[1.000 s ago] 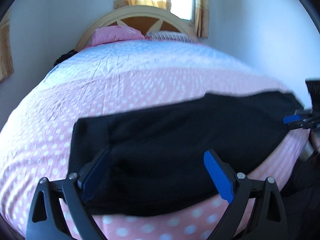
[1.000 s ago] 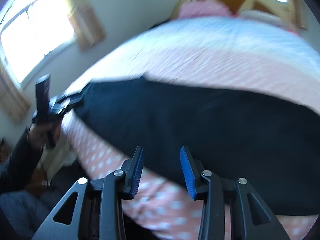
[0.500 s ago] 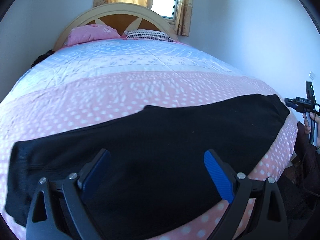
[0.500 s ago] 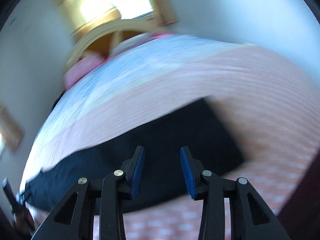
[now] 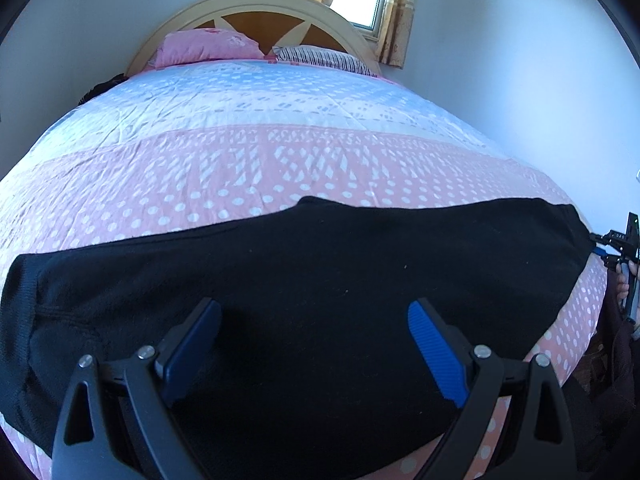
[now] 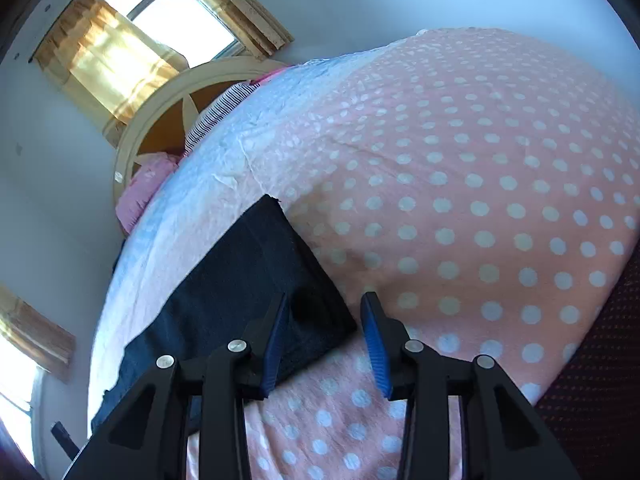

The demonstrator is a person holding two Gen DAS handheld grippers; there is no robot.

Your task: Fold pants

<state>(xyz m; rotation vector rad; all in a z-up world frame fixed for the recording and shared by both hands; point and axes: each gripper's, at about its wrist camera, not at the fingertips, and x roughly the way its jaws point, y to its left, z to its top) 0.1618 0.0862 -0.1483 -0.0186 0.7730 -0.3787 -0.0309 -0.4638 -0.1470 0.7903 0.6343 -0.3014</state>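
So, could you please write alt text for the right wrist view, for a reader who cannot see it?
The open right gripper hovers at the near corner of the dark pants, which lie flat on a pink bedspread with white dots. Behind are a rounded headboard, a pink pillow and a curtained window.

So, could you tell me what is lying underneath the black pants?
The black pants lie flat on the pink polka-dot bedspread, which shows all around them. Whatever lies directly beneath the fabric is covered.
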